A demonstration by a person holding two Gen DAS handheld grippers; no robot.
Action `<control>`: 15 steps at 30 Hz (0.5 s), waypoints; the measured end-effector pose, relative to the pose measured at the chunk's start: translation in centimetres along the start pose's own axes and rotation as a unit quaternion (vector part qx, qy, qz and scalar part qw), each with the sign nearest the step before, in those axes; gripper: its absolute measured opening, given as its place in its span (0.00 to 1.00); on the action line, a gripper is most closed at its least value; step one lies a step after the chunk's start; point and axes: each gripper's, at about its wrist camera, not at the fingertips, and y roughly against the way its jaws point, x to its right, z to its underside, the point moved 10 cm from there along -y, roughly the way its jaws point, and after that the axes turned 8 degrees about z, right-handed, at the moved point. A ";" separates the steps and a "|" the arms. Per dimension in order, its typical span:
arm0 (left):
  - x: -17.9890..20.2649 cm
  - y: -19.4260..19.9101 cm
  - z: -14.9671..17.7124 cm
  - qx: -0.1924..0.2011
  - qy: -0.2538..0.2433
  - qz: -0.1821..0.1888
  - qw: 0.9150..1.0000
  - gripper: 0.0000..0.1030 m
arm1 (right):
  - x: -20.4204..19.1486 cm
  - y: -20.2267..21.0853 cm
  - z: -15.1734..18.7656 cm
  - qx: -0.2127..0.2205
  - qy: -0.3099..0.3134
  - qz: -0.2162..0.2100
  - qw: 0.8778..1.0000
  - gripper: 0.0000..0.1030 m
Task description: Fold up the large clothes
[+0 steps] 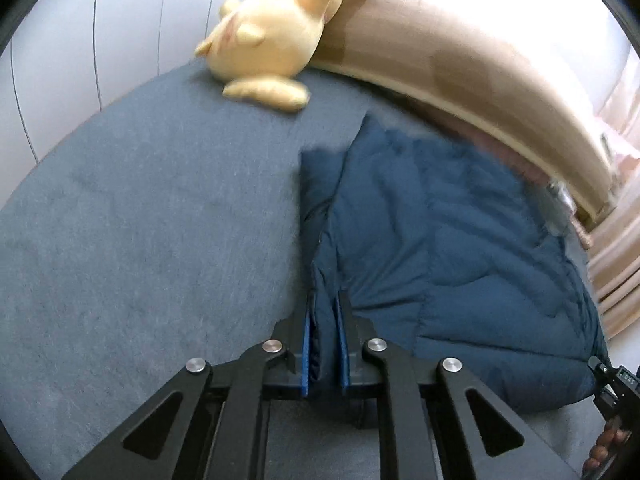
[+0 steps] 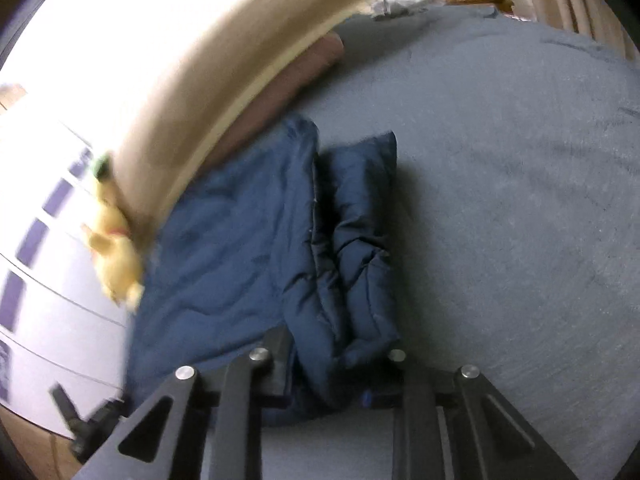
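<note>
A dark blue padded jacket lies on the grey-blue bed, partly folded, with a sleeve doubled along its left edge. My left gripper is shut on that left edge of the jacket, the fabric pinched between the blue pads. In the right wrist view the jacket lies left of centre with a folded sleeve beside it. My right gripper is shut on a thick bunch of the jacket's near edge. The right gripper's tool shows at the left view's lower right corner.
A yellow plush toy lies at the head of the bed against the beige headboard; it also shows in the right wrist view. A brown pillow sits along the headboard. Drawers stand beside the bed.
</note>
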 end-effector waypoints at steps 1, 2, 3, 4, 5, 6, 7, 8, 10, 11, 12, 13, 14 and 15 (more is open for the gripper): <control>-0.4 -1.0 0.4 -0.011 -0.006 -0.011 1.000 0.33 | 1.2 -1.8 0.8 -0.032 -0.019 0.009 0.999 0.58; -0.6 -1.3 0.5 -0.008 -0.011 -0.019 1.000 0.41 | 2.5 -2.8 1.4 -0.050 -0.051 0.011 0.997 0.70; -0.8 -0.8 0.3 0.002 -0.005 -0.018 1.000 0.43 | 3.2 -2.9 1.4 -0.047 -0.080 -0.010 0.996 0.71; -1.0 -0.2 0.0 0.004 0.006 -0.010 1.000 0.47 | 3.5 -2.3 1.2 -0.041 -0.097 -0.030 0.994 0.72; -1.2 0.2 -0.2 0.005 0.013 -0.005 1.000 0.51 | 3.8 -1.7 1.0 -0.036 -0.098 -0.030 0.994 0.75; -1.7 0.9 -0.7 0.009 0.021 -0.002 1.000 0.53 | 4.1 -0.7 0.5 -0.021 -0.087 -0.025 0.996 0.77; -2.2 2.0 -1.3 0.021 0.022 -0.003 1.000 0.53 | 4.3 0.0 0.0 -0.012 -0.080 -0.020 0.997 0.77; -2.5 2.7 -2.0 0.035 0.018 -0.011 0.999 0.53 | 4.6 0.9 -0.9 0.002 -0.074 -0.015 0.997 0.77; -2.3 3.7 -3.6 0.058 -0.001 -0.023 0.998 0.54 | 4.5 2.0 -2.6 0.019 -0.069 -0.024 0.997 0.77; -1.9 3.7 -4.0 0.057 -0.007 -0.019 0.998 0.54 | 4.1 2.2 -3.7 0.023 -0.062 -0.031 0.997 0.77; -1.2 3.4 -4.4 0.052 -0.014 -0.010 0.998 0.54 | 3.7 2.2 -4.3 0.023 -0.054 -0.034 0.998 0.77; -0.3 3.0 -4.6 0.046 -0.023 0.000 0.999 0.54 | 2.8 2.0 -5.0 0.021 -0.037 -0.041 0.998 0.77; 0.9 2.6 -4.7 0.041 -0.037 0.009 0.998 0.54 | 1.3 1.4 -5.6 0.015 -0.007 -0.050 0.999 0.77; 1.8 2.2 -4.9 0.038 -0.052 0.015 0.998 0.54 | 0.7 1.0 -5.8 0.009 0.008 -0.051 0.999 0.77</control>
